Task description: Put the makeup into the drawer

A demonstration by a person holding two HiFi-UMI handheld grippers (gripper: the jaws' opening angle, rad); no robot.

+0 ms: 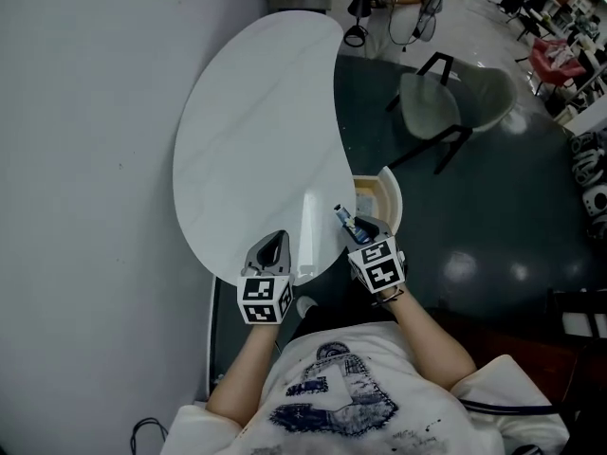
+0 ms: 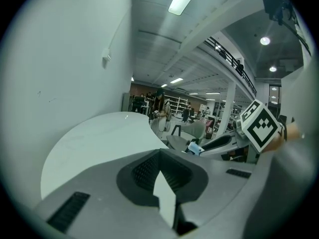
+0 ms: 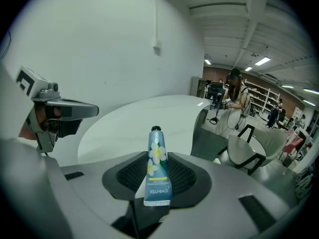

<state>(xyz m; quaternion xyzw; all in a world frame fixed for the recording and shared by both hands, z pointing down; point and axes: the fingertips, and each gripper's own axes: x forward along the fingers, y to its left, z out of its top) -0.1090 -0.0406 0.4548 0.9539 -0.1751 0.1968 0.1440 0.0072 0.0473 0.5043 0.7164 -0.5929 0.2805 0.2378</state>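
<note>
A blue makeup tube (image 3: pixel 158 163) with a flower print and a black cap stands upright in my right gripper (image 3: pixel 157 180), which is shut on its lower end. In the head view the tube (image 1: pixel 342 217) pokes out of the right gripper (image 1: pixel 358 227) just left of the open drawer (image 1: pixel 390 193), at the white table's (image 1: pixel 256 131) right edge. My left gripper (image 1: pixel 275 243) is over the table's near edge, shut and holding nothing. The left gripper view shows its jaws (image 2: pixel 162 171) closed over the tabletop, with the tube (image 2: pixel 194 148) to the right.
A grey wall runs along the table's left side. A pale chair (image 1: pixel 455 107) with dark legs stands on the dark floor beyond the drawer. More chairs and people are far back in the room. The person's body is close behind both grippers.
</note>
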